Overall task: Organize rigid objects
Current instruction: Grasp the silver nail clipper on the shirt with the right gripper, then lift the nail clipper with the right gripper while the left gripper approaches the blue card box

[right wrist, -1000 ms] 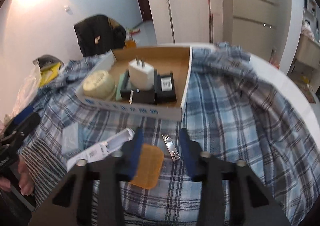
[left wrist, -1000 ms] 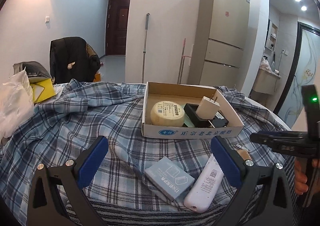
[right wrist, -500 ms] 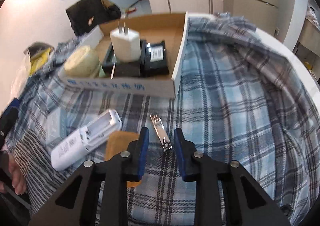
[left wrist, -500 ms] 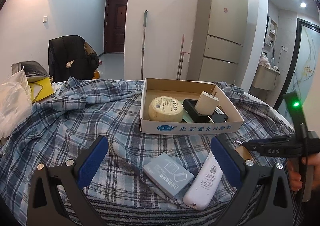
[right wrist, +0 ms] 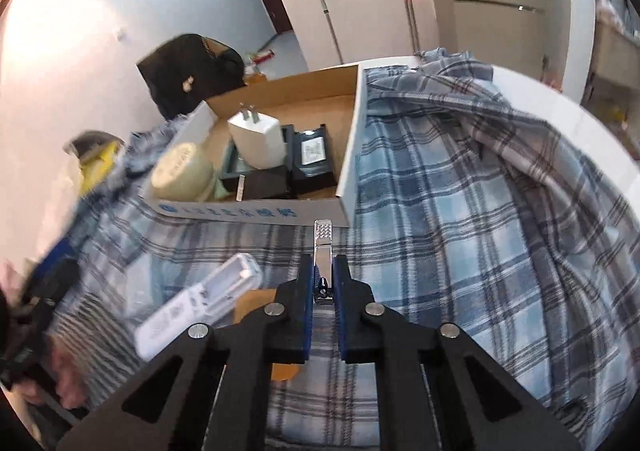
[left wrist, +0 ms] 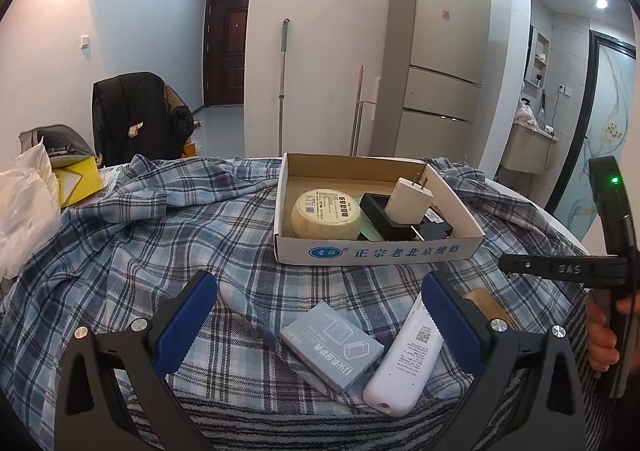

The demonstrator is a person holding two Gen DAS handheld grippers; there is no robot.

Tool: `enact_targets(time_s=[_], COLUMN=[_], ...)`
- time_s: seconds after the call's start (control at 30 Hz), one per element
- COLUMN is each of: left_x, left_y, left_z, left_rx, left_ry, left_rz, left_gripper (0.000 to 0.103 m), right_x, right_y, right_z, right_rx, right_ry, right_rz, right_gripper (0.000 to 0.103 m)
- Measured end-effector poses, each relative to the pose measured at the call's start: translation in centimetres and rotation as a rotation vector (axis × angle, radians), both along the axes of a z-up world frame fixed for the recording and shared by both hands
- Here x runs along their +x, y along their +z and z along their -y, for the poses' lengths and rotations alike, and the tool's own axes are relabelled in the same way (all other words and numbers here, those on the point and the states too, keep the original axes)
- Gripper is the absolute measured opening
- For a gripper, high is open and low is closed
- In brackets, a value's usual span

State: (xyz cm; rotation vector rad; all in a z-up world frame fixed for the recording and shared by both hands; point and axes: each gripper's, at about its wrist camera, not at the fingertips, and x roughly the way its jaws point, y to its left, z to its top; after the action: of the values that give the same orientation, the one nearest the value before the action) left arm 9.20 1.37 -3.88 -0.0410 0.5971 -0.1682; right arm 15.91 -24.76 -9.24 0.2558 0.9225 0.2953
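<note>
The nail clipper [right wrist: 323,251] was pinched between the blue pads of the right gripper [right wrist: 323,283], jaws pressed tight on its rear end w/ the textured lever tip poking fwd toward the cardboard box [right wrist: 352,155] — a grip by the tail, presumably so the free end could be led in over the low front wall. The left gripper [left wrist: 316,325] was held w/ jaws spread wide, nothing between the pads, above the grey-blue pack [left wrist: 330,345] and the white remote [left wrist: 404,359], likely parked for the next pick. An orange pad [right wrist: 256,303] lay just beside the remote. In the box a round tape roll [left wrist: 326,215], a white plug adapter [left wrist: 408,201] and black cases [right wrist: 312,155] were already gathered. All was laid on a blue plaid cloth [right wrist: 460,231] over a round white table [right wrist: 580,119] — a fridge [left wrist: 440,51], mop [left wrist: 283,83] and dark door [left wrist: 226,47] were seen behind.
</note>
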Motion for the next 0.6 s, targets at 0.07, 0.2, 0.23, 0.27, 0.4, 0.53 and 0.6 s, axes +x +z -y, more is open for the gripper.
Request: enact_targets(time_s=[0.07,0.2,0.23,0.27,0.4,0.53,0.6], left_x=[-0.1,-0.3,-0.5,-1.0,-1.0,-0.7,-1.0], left_y=[0.1,0.3,0.6,1.2,2.3,2.3,2.3], left_z=[0.0,-0.1,-0.5,-1.1,-2.1,-0.9,-0.4], left_rx=[0.000,0.001,-0.011,-0.034,-0.047,0.004,0.026], left_ry=[0.000,-0.015,-0.014,0.001,0.046,0.040,0.044], left_rz=[0.006,-0.004,-0.015,-0.007,-0.041,-0.041,-0.027], left_gripper=[0.103,0.103,0.103,0.103,0.103,0.099,0.099], right_x=[-0.2,-1.2,-1.6,-1.8,-1.7,-2.0,-2.1], right_y=[0.3,1.1,1.4,1.5,1.5,1.8,1.8], right_z=[-0.6,-2.8,-3.5,-3.9,-4.0,-3.9,-3.8], right_rx=[0.013,-0.093,-0.142,-0.175,-0.158,-0.160,-0.166], right_ry=[0.024,0.050,0.051,0.048,0.061,0.053,0.041], right_rz=[0.005,0.077,0.107,0.125,0.122,0.130,0.134], right_gripper=[0.008,0.008,0.008,0.008,0.008,0.008,0.008])
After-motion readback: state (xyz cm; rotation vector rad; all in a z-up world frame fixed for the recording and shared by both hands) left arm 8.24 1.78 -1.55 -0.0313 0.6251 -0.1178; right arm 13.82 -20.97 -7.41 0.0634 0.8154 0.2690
